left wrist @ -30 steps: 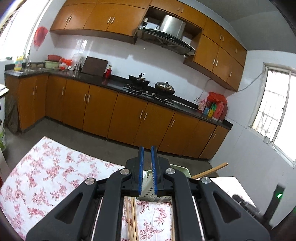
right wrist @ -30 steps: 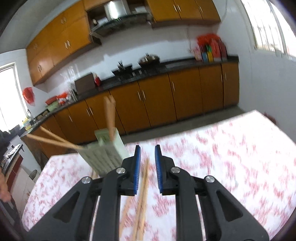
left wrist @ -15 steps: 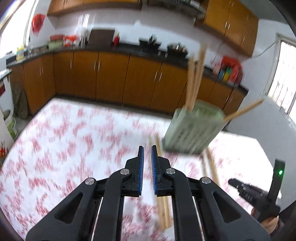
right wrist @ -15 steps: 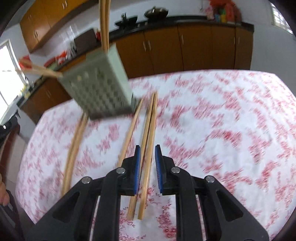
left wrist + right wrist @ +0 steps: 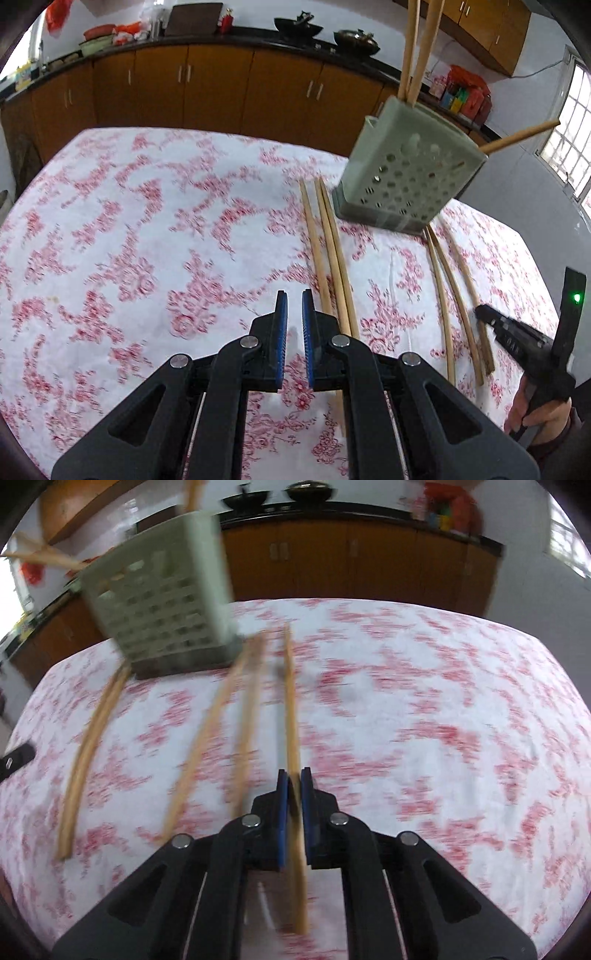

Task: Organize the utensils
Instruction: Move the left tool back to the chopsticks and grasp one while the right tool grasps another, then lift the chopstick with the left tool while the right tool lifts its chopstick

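Across the left wrist view, the left hand-held gripper [image 5: 293, 295] hangs over a desk [image 5: 147, 236] covered in a white cloth with red flowers; its blue pads are drawn almost together with nothing between them. Just to its right lie three wooden chopsticks [image 5: 330, 258] side by side, running away toward a pale green perforated utensil holder [image 5: 406, 177] that stands on the cloth. Two chopsticks stick up out of the holder and another leans out to the right. More chopsticks [image 5: 448, 291] lie further right, below the holder. At the right edge the right hand-held gripper [image 5: 484, 314] reaches the near end of that second group, held by a person's hand [image 5: 535, 413].

Over in the right wrist view, which is blurred, the right hand-held gripper [image 5: 294, 775] has just been closing its jaws and now pinches a single chopstick [image 5: 291, 709] between the pads; the stick runs on toward the utensil holder [image 5: 162, 605] at upper left. Three other chopsticks [image 5: 207, 734] lie loose on the cloth [image 5: 443, 738] to the left.
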A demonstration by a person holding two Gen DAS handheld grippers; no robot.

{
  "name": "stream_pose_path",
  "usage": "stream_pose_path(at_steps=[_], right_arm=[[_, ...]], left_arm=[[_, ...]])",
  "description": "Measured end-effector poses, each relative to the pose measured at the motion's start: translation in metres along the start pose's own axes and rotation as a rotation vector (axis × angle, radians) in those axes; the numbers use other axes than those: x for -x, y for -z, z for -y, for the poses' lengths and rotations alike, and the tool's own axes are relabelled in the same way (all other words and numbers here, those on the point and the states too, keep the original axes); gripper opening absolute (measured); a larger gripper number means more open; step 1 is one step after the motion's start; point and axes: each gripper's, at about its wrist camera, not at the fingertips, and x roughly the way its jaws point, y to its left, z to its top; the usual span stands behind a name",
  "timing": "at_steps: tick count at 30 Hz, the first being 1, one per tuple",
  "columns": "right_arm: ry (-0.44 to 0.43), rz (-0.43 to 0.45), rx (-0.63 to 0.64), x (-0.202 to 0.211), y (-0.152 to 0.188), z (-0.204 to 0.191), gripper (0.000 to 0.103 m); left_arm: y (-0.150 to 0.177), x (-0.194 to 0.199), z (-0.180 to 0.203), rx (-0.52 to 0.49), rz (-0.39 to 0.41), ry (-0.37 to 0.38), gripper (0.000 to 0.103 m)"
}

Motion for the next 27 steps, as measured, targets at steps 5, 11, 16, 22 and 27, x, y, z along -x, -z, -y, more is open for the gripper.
stream_pose_path(at_steps=[5,11,16,22,27], right_arm=[[0.055,0.002,-0.109,0.002,-0.001,0.037,0.008],[0.076,0.012,-0.064,0.005,0.002,0.034,0.008],[0.071,0.011,-0.053,0.004,0.002,0.031,0.008],[0.069,0.011,-0.05,0.003,0.002,0.031,0.008],[0.067,0.011,-0.051,0.003,0.002,0.032,0.008]], left_arm=[[0.007,-0.015,0.006,-0.006,-0.053,0.032,0.009],[0.012,-0.026,0.017,-0.016,-0.083,0.051,0.009],[0.013,-0.03,0.022,-0.023,-0.087,0.057,0.009],[0.015,-0.034,0.024,-0.037,-0.092,0.036,0.009],[0.014,-0.035,0.028,-0.063,-0.074,-0.02,0.008]])
